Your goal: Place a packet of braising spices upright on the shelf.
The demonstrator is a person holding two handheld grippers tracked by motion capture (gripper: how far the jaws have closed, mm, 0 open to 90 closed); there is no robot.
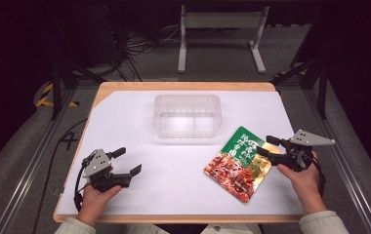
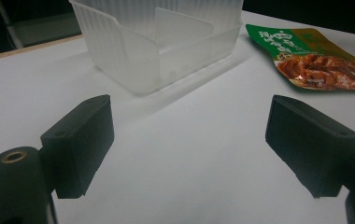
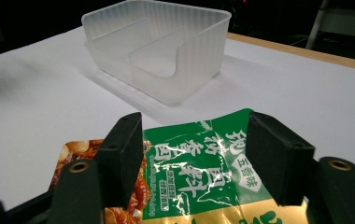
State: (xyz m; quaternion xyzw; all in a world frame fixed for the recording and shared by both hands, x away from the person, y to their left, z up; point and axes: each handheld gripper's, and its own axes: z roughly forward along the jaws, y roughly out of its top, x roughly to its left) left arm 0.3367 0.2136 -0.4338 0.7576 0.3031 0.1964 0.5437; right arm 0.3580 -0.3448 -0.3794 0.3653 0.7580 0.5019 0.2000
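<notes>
A snack pouch point(image 1: 236, 165) with a green top and a red-brown food picture lies at the right of the white table cover. My right gripper point(image 1: 267, 146) hangs over the pouch's green end, open. In the right gripper view its jaws point(image 3: 201, 154) straddle the green top of the pouch point(image 3: 194, 179) without pressing on it. A clear plastic container point(image 1: 187, 116) with a divider stands at the middle back, empty point(image 3: 161, 51). My left gripper point(image 1: 127, 161) rests low at the front left, open, with nothing between its jaws point(image 2: 189, 140), facing the container point(image 2: 161, 51) and the pouch point(image 2: 315, 60).
A white sheet covers the wooden table point(image 1: 183, 86). Behind the table stands a white metal frame point(image 1: 220, 22), with cables point(image 1: 139, 46) on the floor. Metal rails run along both sides of the table.
</notes>
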